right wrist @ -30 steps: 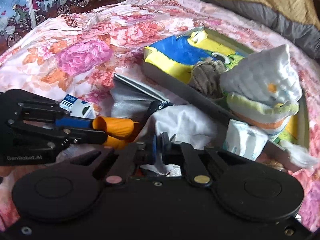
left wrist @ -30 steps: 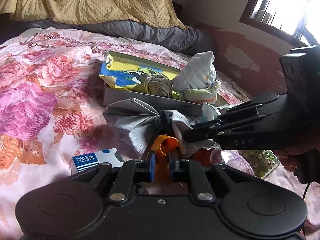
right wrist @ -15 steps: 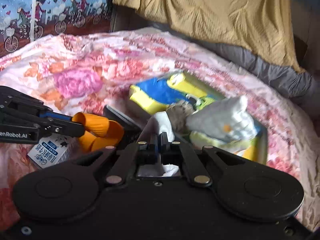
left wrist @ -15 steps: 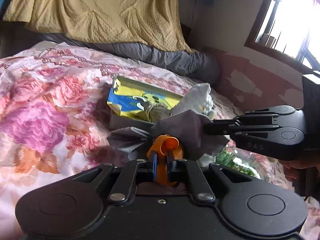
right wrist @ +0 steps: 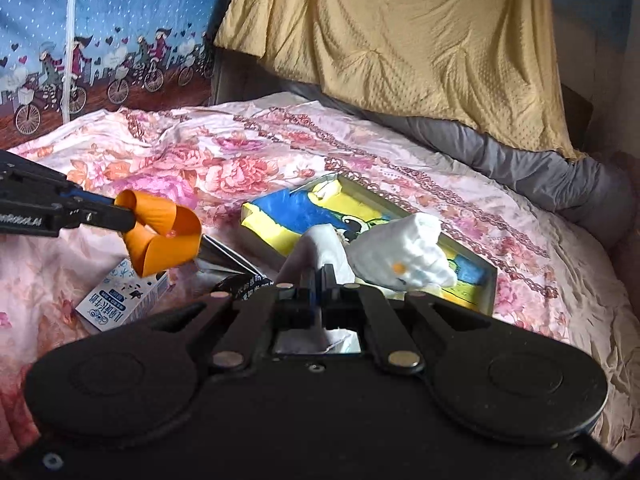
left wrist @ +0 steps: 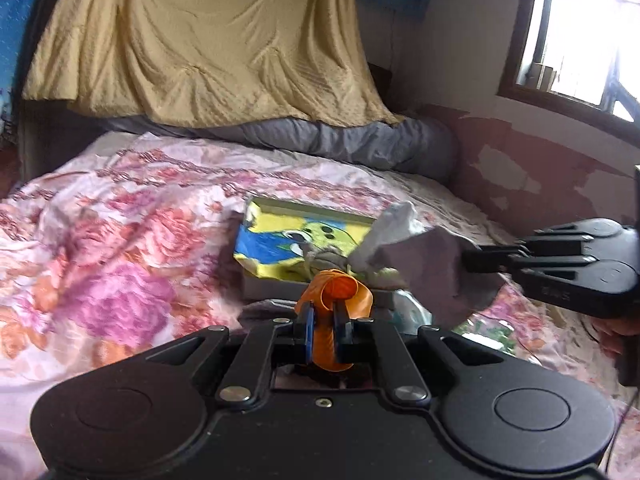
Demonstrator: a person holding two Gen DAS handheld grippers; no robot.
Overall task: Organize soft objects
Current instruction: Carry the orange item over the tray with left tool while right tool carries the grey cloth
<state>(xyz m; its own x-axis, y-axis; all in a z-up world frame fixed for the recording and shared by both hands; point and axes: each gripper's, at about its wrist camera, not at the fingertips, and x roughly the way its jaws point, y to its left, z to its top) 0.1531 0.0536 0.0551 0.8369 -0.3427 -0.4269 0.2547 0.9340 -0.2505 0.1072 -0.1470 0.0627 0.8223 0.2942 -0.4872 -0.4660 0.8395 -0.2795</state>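
My left gripper (left wrist: pixel 324 314) is shut on a floppy orange rubbery piece (left wrist: pixel 340 290), held up above the bed; the right wrist view shows this left gripper (right wrist: pixel 128 218) at the left with the orange piece (right wrist: pixel 164 236) dangling from its tips. My right gripper (right wrist: pixel 321 278) is shut on a pale grey-white cloth (right wrist: pixel 320 246). From the left wrist camera the right gripper (left wrist: pixel 470 262) reaches in from the right, the grey cloth (left wrist: pixel 424 270) hanging from it. Beyond both lies a shallow grey box (left wrist: pixel 304 205) (right wrist: pixel 491 280) holding a yellow-and-blue cartoon fabric (right wrist: pixel 296 212) and a white quilted soft item (right wrist: pixel 404 256).
A floral pink bedspread (left wrist: pixel 120 240) covers the bed. A small blue-and-white carton (right wrist: pixel 124 300) and a silvery bag (right wrist: pixel 224 254) lie below the left gripper. A grey quilt (right wrist: pixel 540 168) and a yellow blanket (left wrist: pixel 208 48) line the far side. A window (left wrist: pixel 580 28) is at the right.
Both grippers have risen off the bed with their loads: the orange piece and the grey cloth now hang in the air. Both views tilt higher, showing more wall and blanket.
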